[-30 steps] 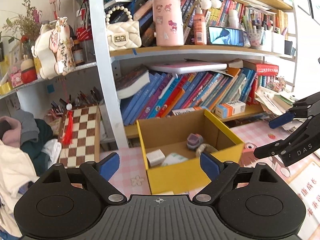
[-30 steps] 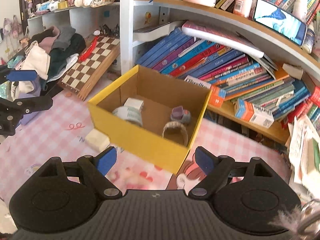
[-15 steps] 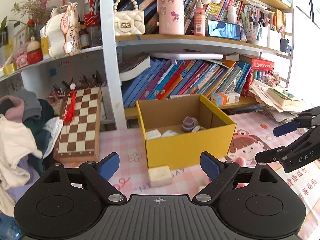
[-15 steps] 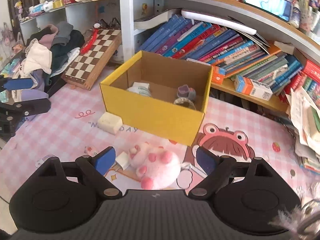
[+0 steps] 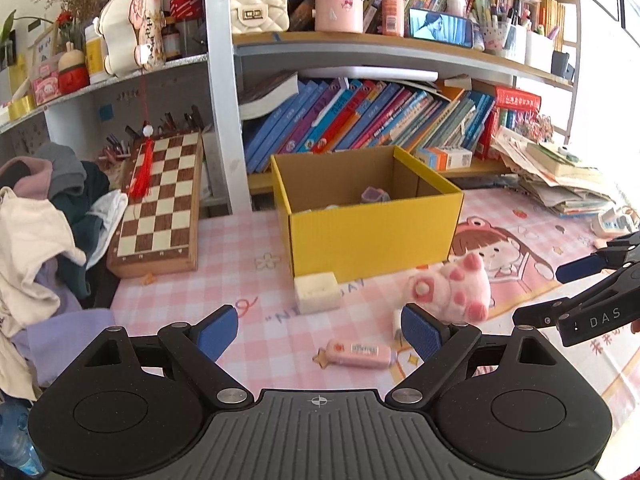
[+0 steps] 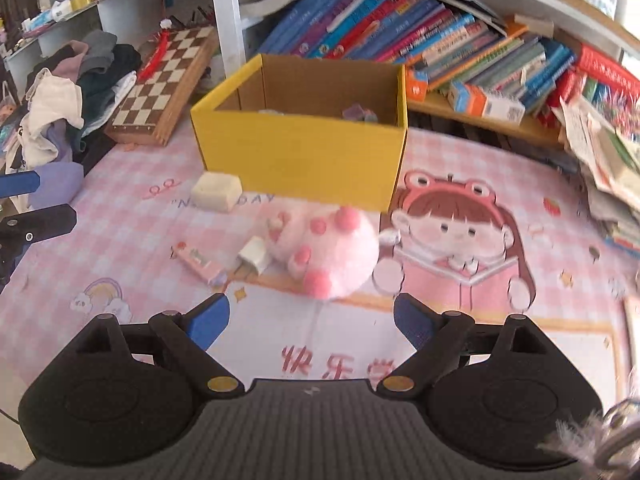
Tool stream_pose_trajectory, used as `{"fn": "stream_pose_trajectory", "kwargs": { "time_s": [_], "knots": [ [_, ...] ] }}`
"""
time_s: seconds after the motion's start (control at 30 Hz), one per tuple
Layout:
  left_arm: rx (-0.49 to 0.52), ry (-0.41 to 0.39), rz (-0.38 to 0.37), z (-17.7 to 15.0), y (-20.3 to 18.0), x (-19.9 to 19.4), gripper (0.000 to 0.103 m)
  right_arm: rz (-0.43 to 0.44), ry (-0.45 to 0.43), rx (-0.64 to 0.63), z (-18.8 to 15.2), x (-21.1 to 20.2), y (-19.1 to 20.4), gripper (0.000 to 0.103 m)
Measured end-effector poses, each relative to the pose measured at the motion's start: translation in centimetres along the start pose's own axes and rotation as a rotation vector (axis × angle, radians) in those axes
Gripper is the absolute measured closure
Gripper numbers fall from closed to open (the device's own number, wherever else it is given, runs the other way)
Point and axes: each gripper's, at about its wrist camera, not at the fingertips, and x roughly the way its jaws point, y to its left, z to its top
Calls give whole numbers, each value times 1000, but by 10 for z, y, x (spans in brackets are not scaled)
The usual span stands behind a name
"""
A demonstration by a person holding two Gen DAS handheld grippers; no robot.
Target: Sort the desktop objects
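While both the left gripper (image 5: 320,330) and the right gripper (image 6: 310,318) are held with fingers spread and nothing between them, the pink plush toy (image 6: 326,250) is seen lying on the checked mat (image 6: 120,240) just in front of the yellow box (image 6: 304,152). It is judged light, soft and compressible, best pinched across its round body. A white charger plug (image 6: 252,256) touches its left side and a pink tube (image 5: 358,353) lies near, so a careless closing could catch them. Open mat is left on the right for the approach, and the box's tall front wall must be cleared.
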Motion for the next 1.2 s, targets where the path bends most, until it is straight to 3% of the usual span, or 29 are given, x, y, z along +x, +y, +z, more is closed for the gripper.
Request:
{"fn": "stream_pose_trajectory", "kwargs": {
  "time_s": [0.5, 1.2],
  "knots": [
    [-20, 52, -25, -25, -4, 1, 12, -54, -6, 70, -32, -4, 15, 14],
    [-37, 128, -34, -56, -15, 1, 12, -36, 41, 54, -71, 6, 44, 14]
  ]
}}
